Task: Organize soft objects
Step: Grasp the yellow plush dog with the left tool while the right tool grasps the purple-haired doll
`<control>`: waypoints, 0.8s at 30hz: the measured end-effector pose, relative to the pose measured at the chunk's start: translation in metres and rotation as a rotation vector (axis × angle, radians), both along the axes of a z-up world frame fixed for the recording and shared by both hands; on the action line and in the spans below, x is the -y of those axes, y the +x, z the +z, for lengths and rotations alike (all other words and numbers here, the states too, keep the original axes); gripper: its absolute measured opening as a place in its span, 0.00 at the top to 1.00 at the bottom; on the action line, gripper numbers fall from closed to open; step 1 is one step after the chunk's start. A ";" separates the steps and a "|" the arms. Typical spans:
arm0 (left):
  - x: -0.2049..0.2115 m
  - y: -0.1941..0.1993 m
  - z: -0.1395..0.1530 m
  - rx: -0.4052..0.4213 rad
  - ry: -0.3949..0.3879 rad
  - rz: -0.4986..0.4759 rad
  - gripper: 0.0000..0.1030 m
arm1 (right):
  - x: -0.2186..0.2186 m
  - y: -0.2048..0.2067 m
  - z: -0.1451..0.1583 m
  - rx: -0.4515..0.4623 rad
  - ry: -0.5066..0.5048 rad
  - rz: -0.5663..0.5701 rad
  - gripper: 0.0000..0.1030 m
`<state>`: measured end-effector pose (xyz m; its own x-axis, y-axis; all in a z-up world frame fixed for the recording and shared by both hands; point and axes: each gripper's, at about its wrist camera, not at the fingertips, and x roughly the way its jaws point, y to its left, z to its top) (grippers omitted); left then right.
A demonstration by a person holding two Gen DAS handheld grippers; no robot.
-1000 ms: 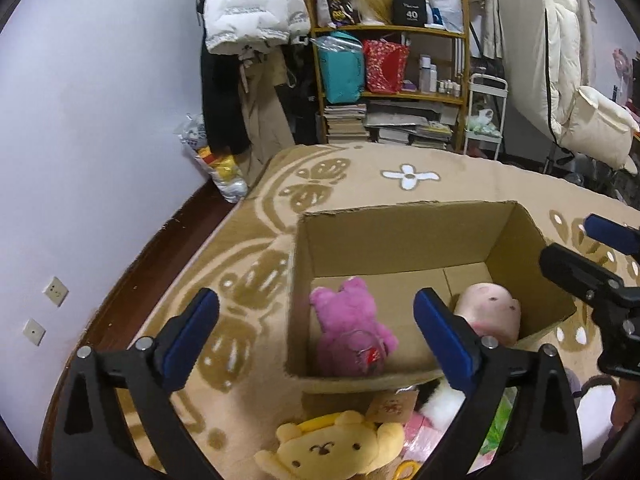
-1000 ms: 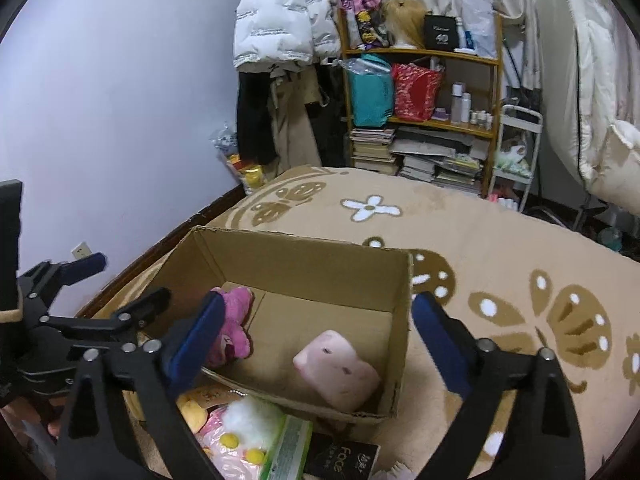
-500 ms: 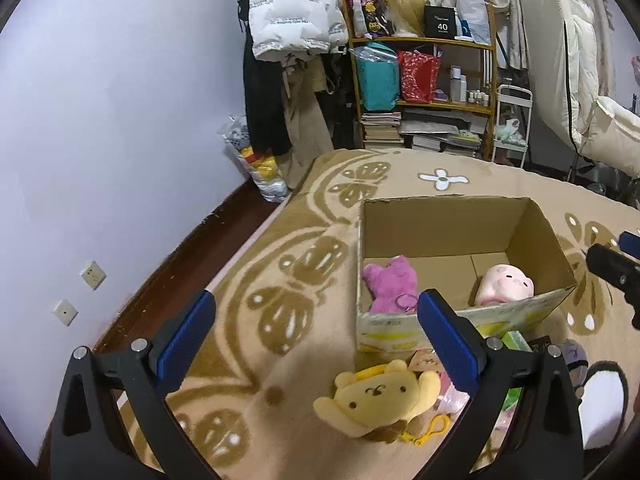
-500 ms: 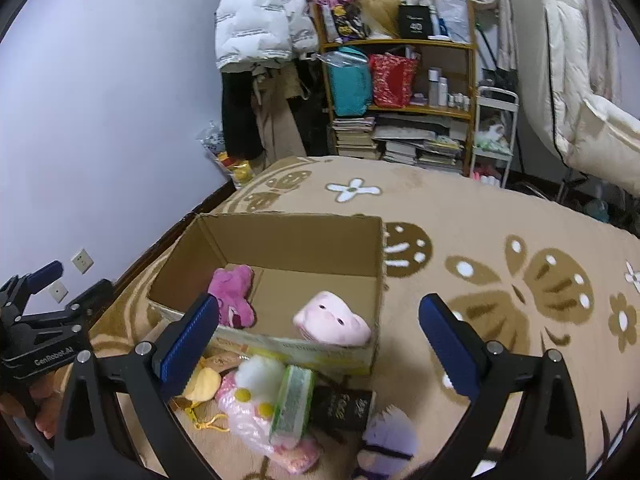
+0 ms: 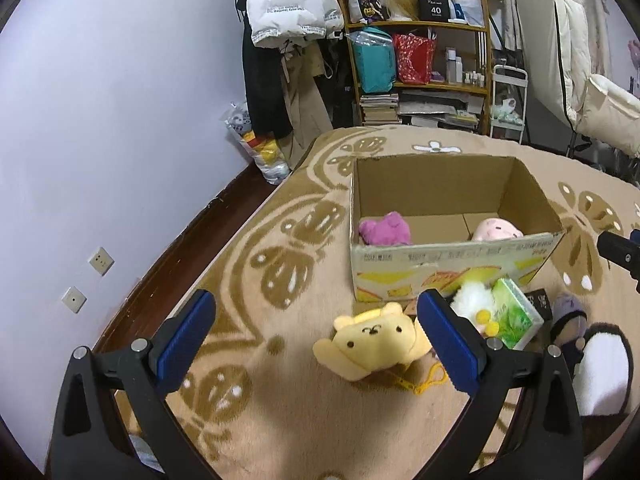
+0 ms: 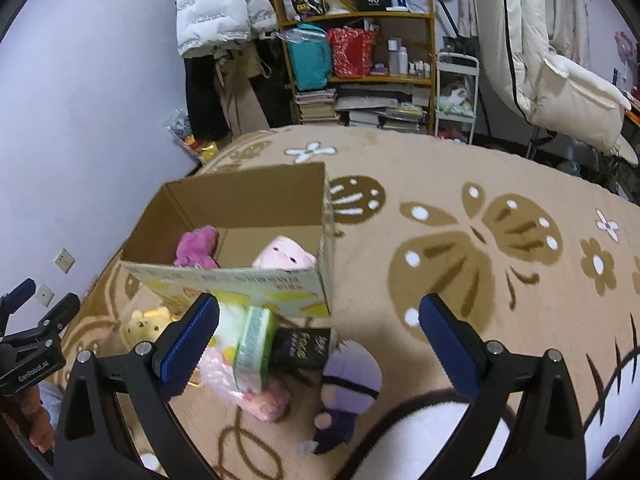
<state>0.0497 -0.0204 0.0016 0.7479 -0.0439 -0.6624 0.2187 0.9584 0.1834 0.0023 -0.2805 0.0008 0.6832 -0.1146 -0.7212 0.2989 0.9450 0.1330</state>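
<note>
- Left claw (image 5: pixel 312 338): jaws spread wide, empty, hovering above the carpet (image 5: pixel 280 420), pulled back from the cardboard box (image 5: pixel 452 264) compared with a second ago.
- Right claw (image 6: pixel 318 336): spread wide as well, empty, raised over the pile in front of the box, also drawn back.
- Inside the box: magenta plush (image 5: pixel 385 229) at left, pink pig plush (image 5: pixel 497 229) at right, as before.
- On the carpet just before the box: yellow bear plush (image 5: pixel 370 344), nearer the left claw's right finger; green tissue pack (image 6: pixel 253 342); purple plush (image 6: pixel 348 384).
</note>
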 end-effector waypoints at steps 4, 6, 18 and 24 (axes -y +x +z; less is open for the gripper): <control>-0.002 -0.002 -0.006 -0.024 0.004 0.012 0.03 | 0.007 -0.005 -0.006 -0.024 0.013 -0.031 0.00; -0.003 -0.002 -0.011 -0.036 0.010 0.019 0.03 | 0.011 -0.007 -0.012 -0.042 0.032 -0.045 0.00; 0.000 0.013 -0.037 -0.130 0.031 0.007 0.03 | 0.014 0.005 -0.046 -0.153 0.097 -0.058 0.00; 0.006 0.021 -0.051 -0.183 0.043 -0.009 0.03 | 0.015 0.014 -0.061 -0.199 0.124 -0.059 0.00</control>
<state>0.0710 -0.0269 -0.0493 0.6146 -0.0190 -0.7886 0.2605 0.9485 0.1802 0.0161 -0.2958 -0.0600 0.5212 -0.0522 -0.8519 0.3848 0.9053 0.1800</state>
